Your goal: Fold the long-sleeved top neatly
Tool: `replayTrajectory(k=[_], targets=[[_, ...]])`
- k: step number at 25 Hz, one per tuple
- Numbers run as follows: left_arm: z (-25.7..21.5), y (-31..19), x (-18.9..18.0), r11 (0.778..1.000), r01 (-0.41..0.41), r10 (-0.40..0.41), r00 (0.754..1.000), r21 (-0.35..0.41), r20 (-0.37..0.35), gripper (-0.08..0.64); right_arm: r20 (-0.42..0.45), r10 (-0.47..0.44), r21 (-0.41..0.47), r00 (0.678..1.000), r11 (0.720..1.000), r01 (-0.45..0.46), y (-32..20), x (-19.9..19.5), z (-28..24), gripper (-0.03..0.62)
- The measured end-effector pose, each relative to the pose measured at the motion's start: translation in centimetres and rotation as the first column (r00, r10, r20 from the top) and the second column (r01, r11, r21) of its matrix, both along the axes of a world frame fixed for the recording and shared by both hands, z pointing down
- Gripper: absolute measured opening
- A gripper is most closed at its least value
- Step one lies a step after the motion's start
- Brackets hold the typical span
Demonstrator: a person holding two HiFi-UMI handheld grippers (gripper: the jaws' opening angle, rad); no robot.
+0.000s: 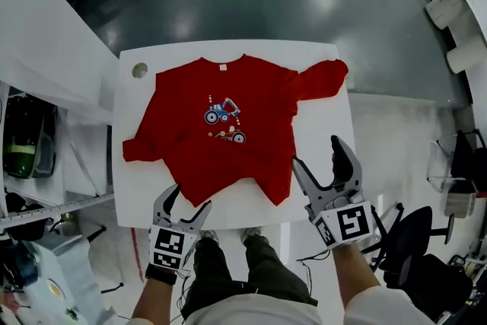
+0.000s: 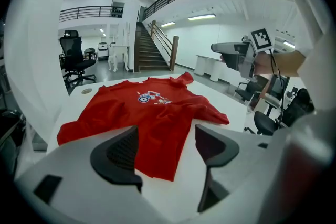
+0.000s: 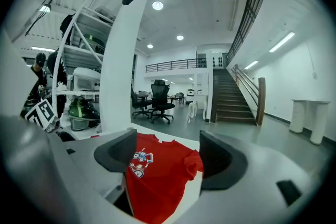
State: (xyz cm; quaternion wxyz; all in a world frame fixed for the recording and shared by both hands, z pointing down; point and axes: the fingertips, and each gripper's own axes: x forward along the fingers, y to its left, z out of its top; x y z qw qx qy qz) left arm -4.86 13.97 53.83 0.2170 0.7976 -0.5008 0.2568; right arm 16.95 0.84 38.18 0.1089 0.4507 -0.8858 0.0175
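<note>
- We stand at a white table [image 1: 323, 125].
- The red long-sleeved top [image 1: 221, 141] lies front-up across it.
- Right gripper [image 1: 317, 152], near right: jaws spread, empty.
- Left gripper [image 1: 192, 196], near edge: jaws spread, empty.

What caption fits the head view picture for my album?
Left gripper and right gripper, both open, hover by a red top on a white table.

Red cloth top [image 1: 221, 125], matt; smooth white table [image 1: 319, 186].
</note>
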Motion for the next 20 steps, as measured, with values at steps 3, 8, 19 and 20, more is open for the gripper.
replayTrajectory(k=[3, 8, 19, 20], targets=[[1.5, 0.2, 0.1, 1.000, -0.004, 0.004, 1.000, -0.028, 0.013, 0.327, -0.006, 0.002, -0.015, 1.000, 1.000, -0.002, -0.1, 0.2, 0.9, 0.382], [3.7, 0.6, 0.3, 0.997, -0.017, 0.021, 0.998, -0.076, 0.052, 0.298, -0.013, 0.008, -0.031, 1.000, 0.999, -0.009, -0.4, 0.6, 2.0, 0.377], [7.7, 2.1, -0.5, 0.985, -0.010, 0.044, 0.980, -0.173, 0.192, 0.153, -0.014, 0.016, -0.046, 1.000, 0.999, -0.017, -0.8, 1.0, 3.3, 0.364], [7.9, 2.1, -0.6, 0.985, -0.008, 0.045, 0.977, -0.173, 0.207, 0.135, -0.014, 0.017, -0.047, 1.000, 0.999, -0.017, -0.8, 1.1, 3.3, 0.364]])
